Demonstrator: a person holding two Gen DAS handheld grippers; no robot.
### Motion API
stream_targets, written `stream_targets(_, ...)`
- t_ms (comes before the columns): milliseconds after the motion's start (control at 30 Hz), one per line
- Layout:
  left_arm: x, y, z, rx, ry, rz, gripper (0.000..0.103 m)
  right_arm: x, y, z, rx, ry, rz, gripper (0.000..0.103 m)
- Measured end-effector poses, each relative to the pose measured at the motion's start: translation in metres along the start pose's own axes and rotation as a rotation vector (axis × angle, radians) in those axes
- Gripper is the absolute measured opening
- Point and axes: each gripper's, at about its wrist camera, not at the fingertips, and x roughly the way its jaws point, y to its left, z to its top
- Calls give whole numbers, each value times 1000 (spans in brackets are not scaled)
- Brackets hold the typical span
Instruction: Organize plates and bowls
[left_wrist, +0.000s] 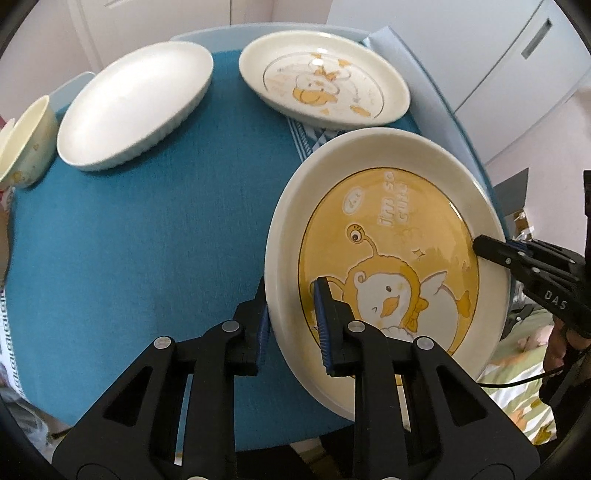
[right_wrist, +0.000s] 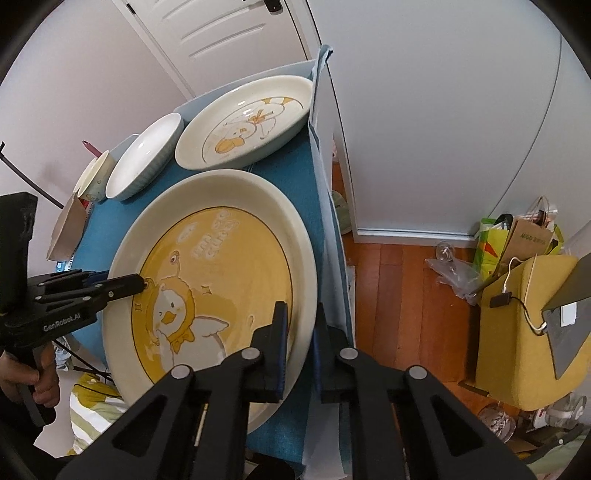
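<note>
Yellow-centred duck plate (left_wrist: 388, 258) is held tilted over the table's near right edge, its rim pinched by both the left gripper (left_wrist: 291, 314) and the right gripper (right_wrist: 300, 332). Beyond on the blue cloth (left_wrist: 166, 229): one duck-print dish (left_wrist: 321, 81), one plain white dish (left_wrist: 136, 103), and two small bowls (left_wrist: 26, 140) at the left edge.

yellow plate (left_wrist: 388, 229): glossy ceramic | tablecloth (left_wrist: 166, 229): matt woven cloth | floor (right_wrist: 399, 280): wood
</note>
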Motion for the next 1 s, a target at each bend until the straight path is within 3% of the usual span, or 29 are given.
stream_targets(233, -45, 20, 1, -7, -82, -9, 18, -20, 18, 8, -44, -22, -12, 11)
stream_targets(533, -107, 90, -16, -42, -157, 34, 18, -33, 94, 26, -115, -57, 8, 12)
stream_targets(767, -123, 169, -35, -96, -149, 81, 18, 0, 169, 36, -167, -31, 47, 12)
stream_targets(1000, -102, 246, -56, -145, -90, 70, 18, 51, 236, 34, -190, 22, 63, 11)
